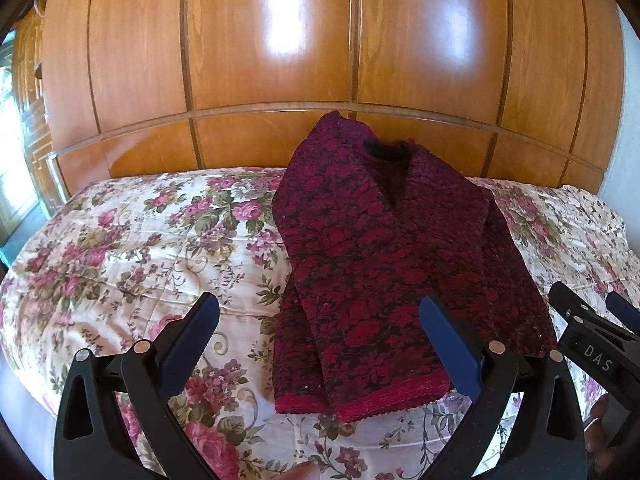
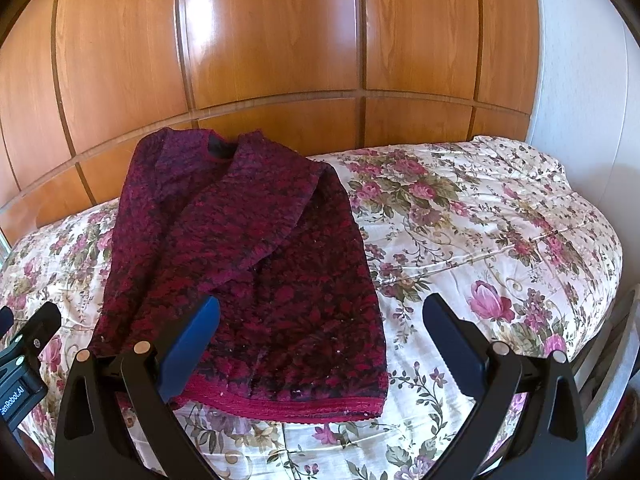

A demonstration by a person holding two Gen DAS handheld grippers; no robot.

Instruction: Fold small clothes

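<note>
A dark red and black knit sweater (image 1: 380, 264) lies on the floral bedspread (image 1: 140, 240), its sides folded inward and its red hem nearest me. Its neck end leans up against the wooden headboard. My left gripper (image 1: 320, 320) hovers open above the hem, nothing between its blue fingers. In the right wrist view the same sweater (image 2: 256, 264) lies left of centre, and my right gripper (image 2: 320, 320) stands open over its lower right corner, empty. Each gripper shows at the edge of the other's view: the right one (image 1: 592, 328) and the left one (image 2: 24, 344).
A glossy wooden headboard wall (image 1: 280, 60) rises behind the bed. The bedspread (image 2: 500, 220) stretches right of the sweater to a white wall (image 2: 580, 80). A window glows at the far left (image 1: 12, 140). The bed's near edge is just below the grippers.
</note>
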